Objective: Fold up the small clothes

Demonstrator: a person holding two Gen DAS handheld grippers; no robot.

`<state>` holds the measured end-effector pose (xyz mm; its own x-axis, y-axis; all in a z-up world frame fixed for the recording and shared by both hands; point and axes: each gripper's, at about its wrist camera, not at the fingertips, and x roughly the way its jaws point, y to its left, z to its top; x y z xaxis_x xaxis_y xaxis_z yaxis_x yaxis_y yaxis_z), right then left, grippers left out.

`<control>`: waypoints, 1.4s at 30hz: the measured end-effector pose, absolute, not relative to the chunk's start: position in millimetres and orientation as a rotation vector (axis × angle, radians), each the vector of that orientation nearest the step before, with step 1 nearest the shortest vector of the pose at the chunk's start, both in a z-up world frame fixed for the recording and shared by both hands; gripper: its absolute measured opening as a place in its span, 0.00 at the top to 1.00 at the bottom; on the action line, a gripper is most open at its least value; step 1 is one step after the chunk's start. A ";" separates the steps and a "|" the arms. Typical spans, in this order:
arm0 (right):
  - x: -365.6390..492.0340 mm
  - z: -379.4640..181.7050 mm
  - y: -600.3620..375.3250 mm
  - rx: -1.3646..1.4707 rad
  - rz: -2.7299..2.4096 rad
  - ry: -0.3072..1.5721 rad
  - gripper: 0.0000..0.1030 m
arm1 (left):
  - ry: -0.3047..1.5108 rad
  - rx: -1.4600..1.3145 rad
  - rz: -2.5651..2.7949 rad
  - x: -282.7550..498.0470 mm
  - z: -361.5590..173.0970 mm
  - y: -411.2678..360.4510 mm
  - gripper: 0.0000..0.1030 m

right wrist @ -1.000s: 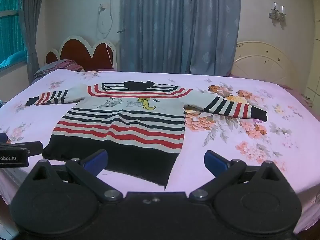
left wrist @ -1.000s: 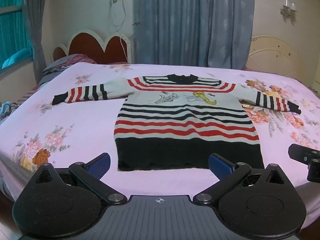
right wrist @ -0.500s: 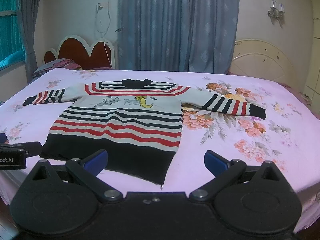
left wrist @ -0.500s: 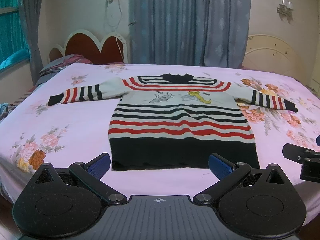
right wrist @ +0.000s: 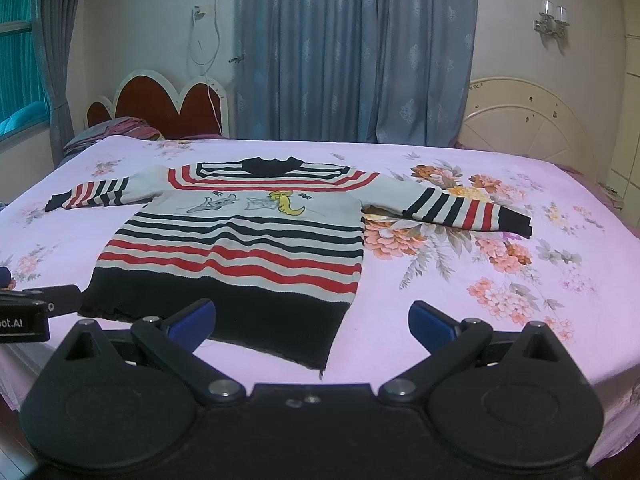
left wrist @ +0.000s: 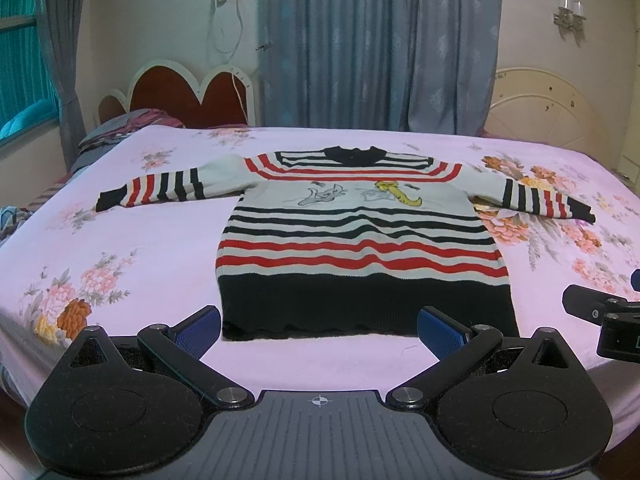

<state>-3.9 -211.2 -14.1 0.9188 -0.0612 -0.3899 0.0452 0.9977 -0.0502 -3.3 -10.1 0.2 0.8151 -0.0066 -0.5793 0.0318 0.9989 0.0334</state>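
Observation:
A small striped sweater [left wrist: 360, 240] [right wrist: 240, 248] in white, red and black lies flat on the bed, face up, both sleeves spread out to the sides and its black hem nearest me. My left gripper [left wrist: 318, 330] hovers open just short of the hem, its blue pads wide apart with nothing between them. My right gripper [right wrist: 312, 326] is open too, near the hem's right corner, holding nothing. In each wrist view the other gripper shows at the frame's edge.
The pink floral bedsheet [left wrist: 120, 248] covers a wide bed. A red headboard [left wrist: 188, 96] and pillows [left wrist: 120, 132] stand at the far left, a cream headboard [right wrist: 528, 120] at the far right, blue curtains [left wrist: 376, 40] behind.
Both views have shifted slightly, so the sweater sits a little lower and more to the left in frame. Both grippers stay open and empty.

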 end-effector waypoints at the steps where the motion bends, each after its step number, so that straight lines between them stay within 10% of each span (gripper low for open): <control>1: -3.4 -14.1 -211.1 -0.041 -0.055 0.403 0.01 | 0.617 0.042 -0.019 -3.4 0.2 -10.0 0.00; 42: -2.3 -11.4 -208.0 -0.051 -0.054 0.400 0.01 | 0.621 0.039 -0.018 -3.6 -1.5 -5.9 0.00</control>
